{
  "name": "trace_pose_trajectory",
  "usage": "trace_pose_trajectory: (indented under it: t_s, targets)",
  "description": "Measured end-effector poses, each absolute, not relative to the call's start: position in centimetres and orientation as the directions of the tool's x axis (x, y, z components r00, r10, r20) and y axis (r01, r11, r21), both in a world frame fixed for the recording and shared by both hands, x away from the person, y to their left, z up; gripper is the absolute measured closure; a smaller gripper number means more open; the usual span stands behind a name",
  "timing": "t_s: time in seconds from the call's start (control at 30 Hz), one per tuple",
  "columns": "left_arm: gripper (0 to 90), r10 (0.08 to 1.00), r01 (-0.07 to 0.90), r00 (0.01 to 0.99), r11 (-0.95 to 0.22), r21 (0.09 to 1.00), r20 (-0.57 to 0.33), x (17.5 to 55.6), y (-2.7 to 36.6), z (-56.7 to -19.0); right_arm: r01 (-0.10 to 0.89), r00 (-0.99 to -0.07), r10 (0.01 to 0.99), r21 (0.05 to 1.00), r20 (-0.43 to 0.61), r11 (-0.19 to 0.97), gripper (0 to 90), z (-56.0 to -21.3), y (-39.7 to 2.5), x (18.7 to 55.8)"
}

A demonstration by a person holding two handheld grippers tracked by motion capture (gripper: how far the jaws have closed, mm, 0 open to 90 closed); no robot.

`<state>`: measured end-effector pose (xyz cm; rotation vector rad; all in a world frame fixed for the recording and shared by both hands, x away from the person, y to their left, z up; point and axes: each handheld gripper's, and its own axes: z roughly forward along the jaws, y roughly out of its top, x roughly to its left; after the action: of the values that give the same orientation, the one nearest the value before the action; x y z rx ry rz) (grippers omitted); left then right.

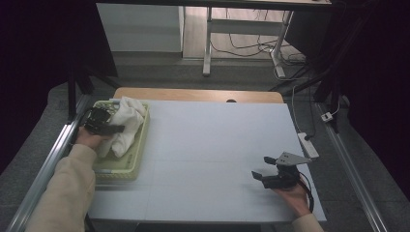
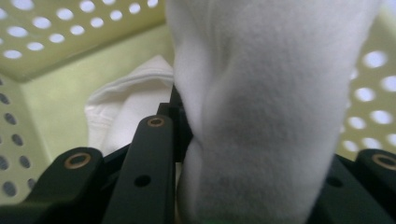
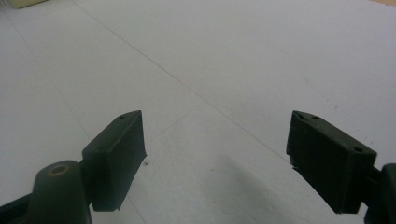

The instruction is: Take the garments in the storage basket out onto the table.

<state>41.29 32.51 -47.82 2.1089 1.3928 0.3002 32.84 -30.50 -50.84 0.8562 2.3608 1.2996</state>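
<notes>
- Left hand-held gripper (image 1: 116, 128) sits over the pale yellow perforated plastic basket (image 1: 123, 166), its black jaws clamped on a soft white cloth (image 1: 126, 126).
- From the left gripper view, the white cloth (image 2: 261, 107) rises as a thick fold between the jaws, with more of it lying on the basket floor (yellow holed walls (image 2: 56, 42) all round).
- Basket stands at the left edge of the light grey surface (image 1: 212, 145).
- Right hand-held gripper (image 1: 261, 167) rests low over the near right part of the surface, jaws wide apart, nothing between them.

Towel (image 1: 126, 124) – soft matt cloth; basket (image 1: 118, 166) – perforated plastic; table cover (image 1: 212, 145) – smooth, matt.
</notes>
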Motion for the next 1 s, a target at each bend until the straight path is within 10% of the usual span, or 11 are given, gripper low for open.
trace_pose_trajectory:
  t_s: [1.0]
  targets:
    - [71.4,0.872,0.647,0.415,-0.082,0.758,-0.260,37.6,35.7,-43.1,0.344,-0.768,0.641,0.851,0.012,0.396,19.8,-50.6,-30.7,32.7]
